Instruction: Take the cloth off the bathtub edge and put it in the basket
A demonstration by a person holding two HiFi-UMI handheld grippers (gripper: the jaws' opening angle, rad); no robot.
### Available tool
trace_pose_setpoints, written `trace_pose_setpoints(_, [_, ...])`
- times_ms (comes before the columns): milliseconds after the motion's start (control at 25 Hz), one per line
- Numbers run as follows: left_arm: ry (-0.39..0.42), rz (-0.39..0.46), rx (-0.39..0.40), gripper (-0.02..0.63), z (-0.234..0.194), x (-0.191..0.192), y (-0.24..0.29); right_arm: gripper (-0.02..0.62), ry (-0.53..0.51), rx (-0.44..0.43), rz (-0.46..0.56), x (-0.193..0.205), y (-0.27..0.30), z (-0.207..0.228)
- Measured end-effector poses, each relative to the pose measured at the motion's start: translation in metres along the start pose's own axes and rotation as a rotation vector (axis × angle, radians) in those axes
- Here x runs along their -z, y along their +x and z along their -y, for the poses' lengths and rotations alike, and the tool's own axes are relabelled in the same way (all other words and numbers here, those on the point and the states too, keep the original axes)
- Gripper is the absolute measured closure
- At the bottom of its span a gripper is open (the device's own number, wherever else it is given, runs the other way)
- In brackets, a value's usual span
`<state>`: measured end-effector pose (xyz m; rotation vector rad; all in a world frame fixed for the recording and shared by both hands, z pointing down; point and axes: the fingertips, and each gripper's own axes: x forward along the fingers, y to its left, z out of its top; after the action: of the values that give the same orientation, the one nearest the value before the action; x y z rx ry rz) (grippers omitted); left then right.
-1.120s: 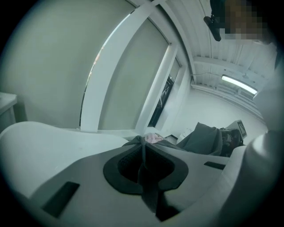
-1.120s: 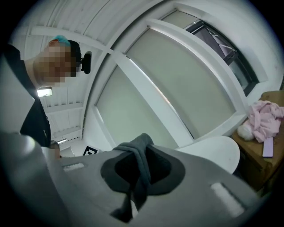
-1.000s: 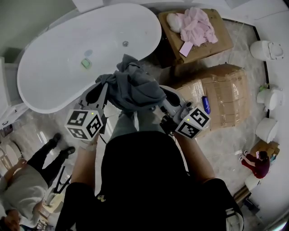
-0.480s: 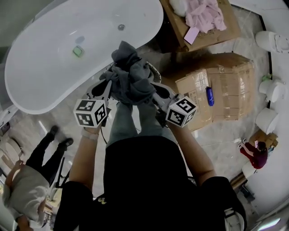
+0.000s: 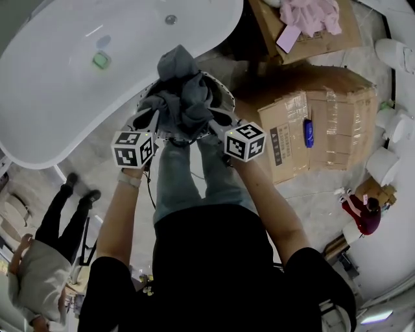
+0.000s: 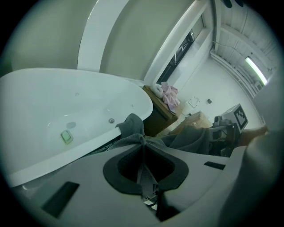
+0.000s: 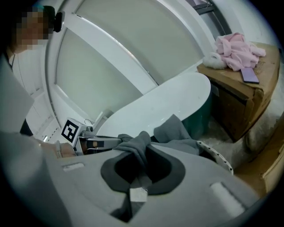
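A dark grey cloth (image 5: 181,91) hangs bunched between my two grippers, over the white perforated basket (image 5: 224,94) that stands on the floor beside the white bathtub (image 5: 58,97). My left gripper (image 5: 154,115) is shut on the cloth's left part (image 6: 133,128), a fold pinched between its jaws. My right gripper (image 5: 216,122) is shut on the right part (image 7: 171,132). In the right gripper view the basket's rim (image 7: 218,158) shows just beneath the cloth, with the bathtub (image 7: 159,106) behind. The cloth hides most of the basket.
Cardboard boxes (image 5: 324,123) stand to the right of the basket, one with a blue object (image 5: 308,132) on it. A farther box (image 5: 305,39) carries pink cloth (image 5: 314,14). A green item (image 5: 100,60) lies in the tub. A person (image 5: 45,259) stands at lower left.
Both grippers have carried the cloth forward from near the tub's edge to above the basket, and they have drawn closer together. Both grips are unchanged.
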<state>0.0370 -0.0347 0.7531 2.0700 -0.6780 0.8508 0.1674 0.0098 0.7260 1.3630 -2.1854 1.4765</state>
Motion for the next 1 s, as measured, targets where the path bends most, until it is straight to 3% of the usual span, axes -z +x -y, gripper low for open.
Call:
trace_pose_setpoints(640, [-0.047,-0.211,-0.044,0.552,-0.095,0.122,0.146,0.571,0.038,0.194,-0.281,0.126,0.121,0.143])
trace_pose_setpoints(760, [-0.069,-0.254,-0.042,0.514,-0.100,0.137,0.160,0.562,0.057,0.216,-0.312,0.140,0.129,0.155])
trace_pose_setpoints(1000, [-0.084,-0.280,-0.053,0.368,-0.108,0.151,0.169,0.354,0.091,0.242,-0.345,0.156,0.139,0.159])
